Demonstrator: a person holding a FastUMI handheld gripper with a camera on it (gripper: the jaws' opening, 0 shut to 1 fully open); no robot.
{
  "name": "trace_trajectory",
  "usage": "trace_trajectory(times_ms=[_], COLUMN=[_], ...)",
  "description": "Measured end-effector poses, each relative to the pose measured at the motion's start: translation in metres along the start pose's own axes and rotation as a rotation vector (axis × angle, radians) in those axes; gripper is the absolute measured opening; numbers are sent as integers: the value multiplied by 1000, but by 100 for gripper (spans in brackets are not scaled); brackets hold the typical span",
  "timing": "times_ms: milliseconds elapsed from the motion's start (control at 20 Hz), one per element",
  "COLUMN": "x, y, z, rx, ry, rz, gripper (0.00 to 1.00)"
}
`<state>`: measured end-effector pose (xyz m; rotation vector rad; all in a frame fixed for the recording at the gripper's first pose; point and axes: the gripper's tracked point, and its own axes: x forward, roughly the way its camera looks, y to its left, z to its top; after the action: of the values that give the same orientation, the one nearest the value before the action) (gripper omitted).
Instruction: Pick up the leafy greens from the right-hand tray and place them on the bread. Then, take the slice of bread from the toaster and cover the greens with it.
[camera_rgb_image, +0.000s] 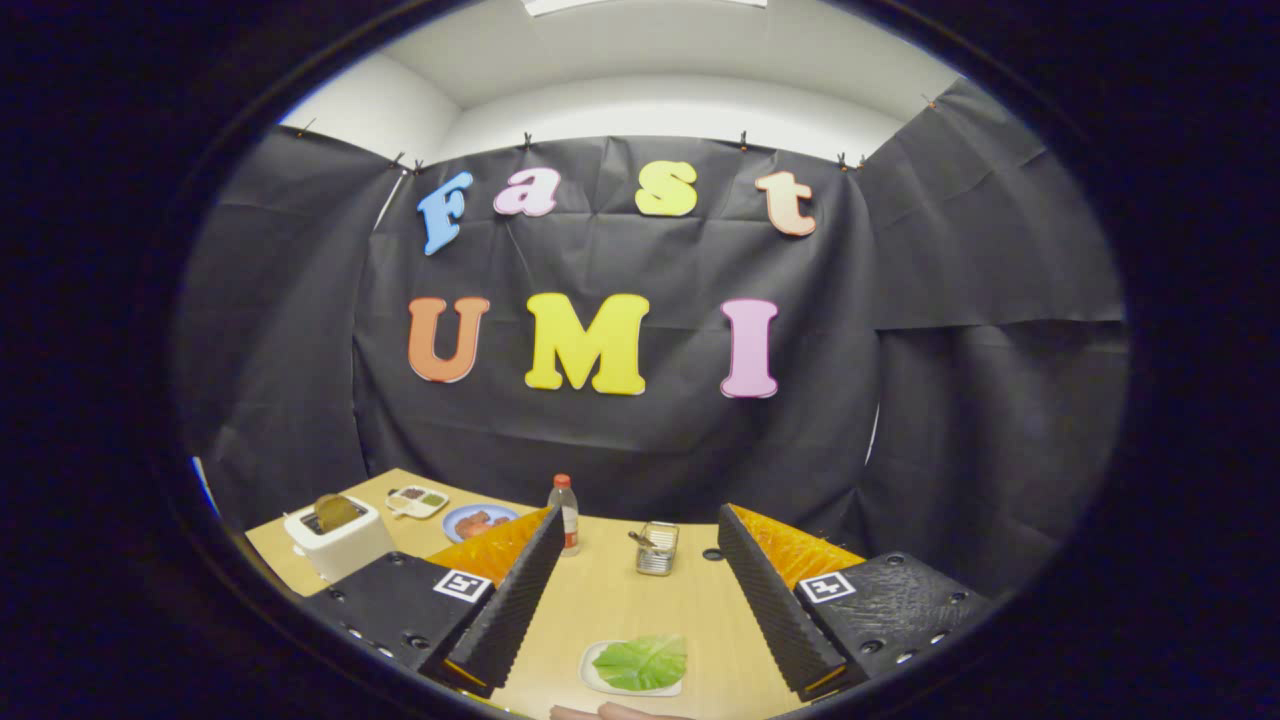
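Between the two fingers, low on the wooden table (620, 600), the leafy greens (645, 660) lie flat on a small white tray (592, 672), untouched. Gripper (640, 610) is spread wide open, jaws well apart, nothing held; the greens sit in the gap nearer the fingertips' base. Toaster (338, 540), white, stands far off beyond the left finger (510, 610), with a browned slice of bread (336, 512) sticking up out of its slot. Near it, further back: a small divided dish (417, 501) and a blue plate (478, 521) with some reddish food, partly hidden by the left finger. Beyond the fingers, mid-table, a bottle (565, 513) with red cap and a small metal basket (657, 548), contents unclear. Right finger (775, 600) touches nothing.
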<state>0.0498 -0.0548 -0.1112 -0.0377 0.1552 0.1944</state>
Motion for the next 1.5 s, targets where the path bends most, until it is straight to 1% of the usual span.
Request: trace_trajectory(times_ms=[150,300,400,500,650,800,1000,1050,1150,1250,1300,1400,1500], x=[32,66,84,102,119,137,152,154,159,162,162,162,163], y=[-19,-41,-52,-57,-54,-49,-37,-33,-31,-30,-31,-29,-27], z=[-59,-136,-180,-213,-253,-276,-309,-315,-325,-334,-338,-341,-340], rx=[33,46,58,61,55,64,99,119,154,176,177,166,152], ry=[121,294,398,467,560,619,742,769,807,841,853,863,868], rz=[25,34,39,45,67,77,94,98,78,59,51,51,33], gripper=[95,96,96,96,96,96,96,93,82,80,75,57,40])
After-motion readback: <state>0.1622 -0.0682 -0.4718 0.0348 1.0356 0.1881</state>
